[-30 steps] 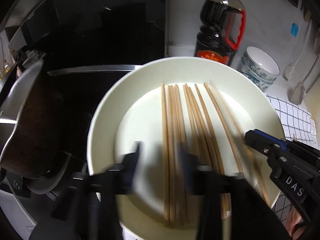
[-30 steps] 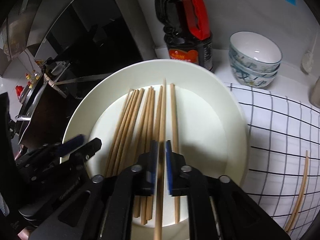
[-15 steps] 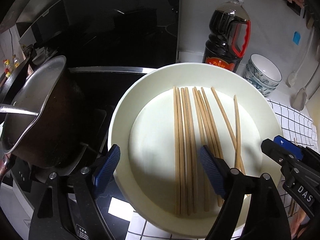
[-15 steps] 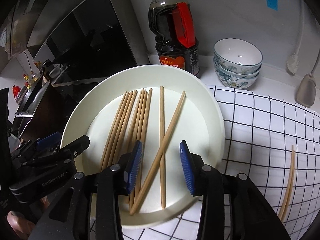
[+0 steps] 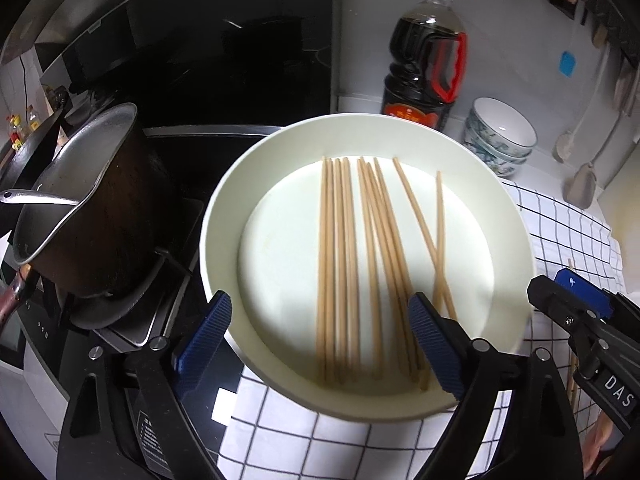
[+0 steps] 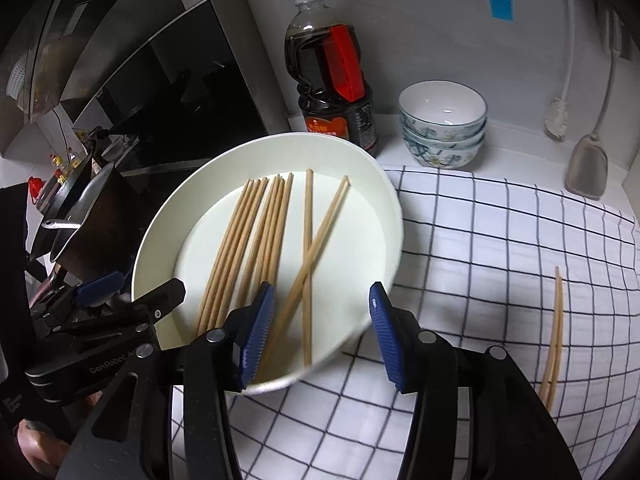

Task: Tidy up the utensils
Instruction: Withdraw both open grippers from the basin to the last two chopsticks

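Both tongs, the left gripper [image 5: 320, 340] and right gripper [image 6: 322, 336], have just been opening and hold nothing. The chopsticks [image 5: 352, 264] lie loose in the white plate [image 5: 224, 216], mid-frame.

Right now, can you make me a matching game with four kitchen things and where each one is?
Things:
1. main bunch of chopsticks
2. stray chopstick pair
3. soy sauce bottle
4. stacked bowls

Places:
A. by the wall, right of the bottle
B. on the checked cloth, off the plate
C. in the white plate
D. behind the plate, against the wall

Pairs: 1-C, 2-B, 3-D, 4-A
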Demonstrator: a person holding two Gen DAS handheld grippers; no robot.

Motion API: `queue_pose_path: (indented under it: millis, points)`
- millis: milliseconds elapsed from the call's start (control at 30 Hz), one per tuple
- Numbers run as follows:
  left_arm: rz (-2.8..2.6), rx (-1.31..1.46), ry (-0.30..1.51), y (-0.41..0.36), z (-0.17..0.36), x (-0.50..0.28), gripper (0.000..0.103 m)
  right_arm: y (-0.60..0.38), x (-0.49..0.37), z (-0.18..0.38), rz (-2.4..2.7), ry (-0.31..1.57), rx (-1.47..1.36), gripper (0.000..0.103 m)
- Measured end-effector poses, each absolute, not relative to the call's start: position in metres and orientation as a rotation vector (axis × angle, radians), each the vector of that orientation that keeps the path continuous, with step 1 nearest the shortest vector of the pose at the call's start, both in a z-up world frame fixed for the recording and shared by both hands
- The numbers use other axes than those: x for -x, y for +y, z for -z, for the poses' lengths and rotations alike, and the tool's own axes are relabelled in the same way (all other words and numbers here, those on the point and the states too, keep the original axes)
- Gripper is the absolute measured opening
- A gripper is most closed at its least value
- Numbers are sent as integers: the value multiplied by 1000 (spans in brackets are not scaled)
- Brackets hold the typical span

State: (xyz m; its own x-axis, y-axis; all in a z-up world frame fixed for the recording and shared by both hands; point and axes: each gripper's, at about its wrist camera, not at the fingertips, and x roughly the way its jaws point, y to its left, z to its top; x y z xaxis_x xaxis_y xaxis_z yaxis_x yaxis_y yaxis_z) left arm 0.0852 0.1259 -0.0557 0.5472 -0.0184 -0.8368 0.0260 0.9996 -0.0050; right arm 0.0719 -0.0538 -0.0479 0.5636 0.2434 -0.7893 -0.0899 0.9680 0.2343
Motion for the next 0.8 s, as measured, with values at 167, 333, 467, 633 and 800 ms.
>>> queue_pose_path:
  millis: [167, 333, 467, 633, 800]
  points:
    - [51, -28, 980, 111, 50, -73, 89, -68, -55, 45, -170, 963, -179, 51]
    - [78, -36, 984, 95, 48, -63, 89, -82, -39, 40, -143, 969, -185, 52]
    - [94, -47, 989, 82, 47, -55, 90, -94, -25, 34, -119, 955, -185, 54]
    - [118, -74, 985, 63, 45, -46, 91, -112, -12, 31, -93, 944, -198, 54]
    - [147, -95, 987, 43, 47, -38, 91, -133, 0, 32, -61, 941, -217, 57]
